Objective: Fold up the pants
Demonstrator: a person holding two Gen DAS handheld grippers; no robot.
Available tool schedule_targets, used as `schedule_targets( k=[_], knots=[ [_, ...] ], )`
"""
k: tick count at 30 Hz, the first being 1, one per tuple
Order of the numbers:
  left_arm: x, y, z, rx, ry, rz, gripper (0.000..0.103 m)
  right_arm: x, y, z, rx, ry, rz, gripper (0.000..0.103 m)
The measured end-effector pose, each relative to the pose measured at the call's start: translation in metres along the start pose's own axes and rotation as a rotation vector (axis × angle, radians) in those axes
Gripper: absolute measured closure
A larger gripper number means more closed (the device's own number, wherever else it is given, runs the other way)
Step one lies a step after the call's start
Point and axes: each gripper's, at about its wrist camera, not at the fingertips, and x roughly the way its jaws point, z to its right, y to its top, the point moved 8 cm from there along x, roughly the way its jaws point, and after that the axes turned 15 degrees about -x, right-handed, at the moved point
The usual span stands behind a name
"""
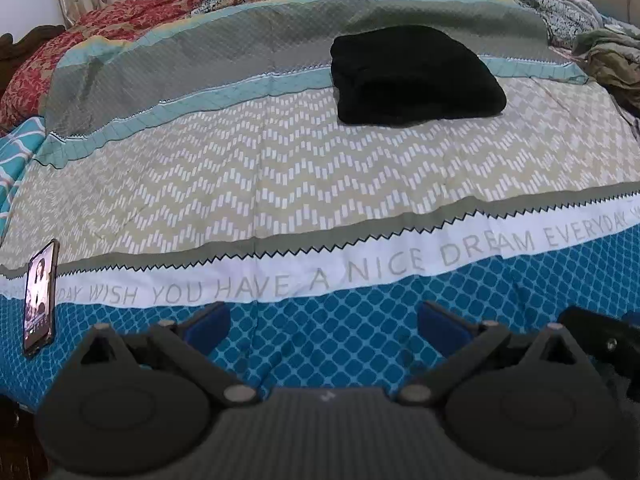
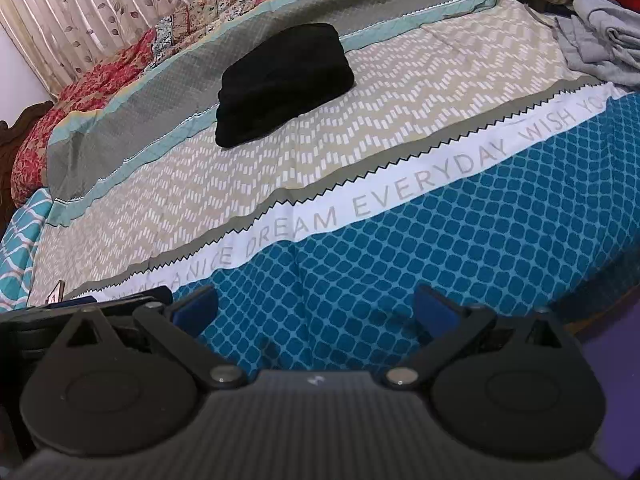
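The black pants (image 1: 416, 76) lie folded on the bedspread (image 1: 280, 184), at 12 o'clock from both grippers. The left gripper (image 1: 323, 330) and the right gripper (image 2: 314, 314) are spread wide and hold nothing.

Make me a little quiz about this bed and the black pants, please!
1. True or false: the black pants lie folded in a bundle on the bedspread.
2. What lies at the left edge of the bed? A) a phone B) a book C) a cup
3. Fill in: both the left hand-held gripper and the right hand-held gripper are ____, holding nothing.

Key: 1 true; 2 A; 3 open.
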Motion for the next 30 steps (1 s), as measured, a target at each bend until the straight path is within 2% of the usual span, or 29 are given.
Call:
schedule_targets(
  k=[9,22,30],
  knots=[
    [0.0070,-0.0055,-0.0007,-0.009,0.002,-0.056,0.000,0.0010,-0.0006,0.0018,0.022,-0.004,-0.008,0.000],
    [0.0098,-0.0077,-0.0035,-0.008,0.019,-0.066,0.000,0.0034,-0.0032,0.0023,0.040,0.010,-0.022,0.000],
    [0.0064,-0.0068,-0.0045,-0.026,0.009,-0.064,0.000,-0.0032,0.0015,0.0029,0.027,-0.012,0.013,0.000]
  ],
)
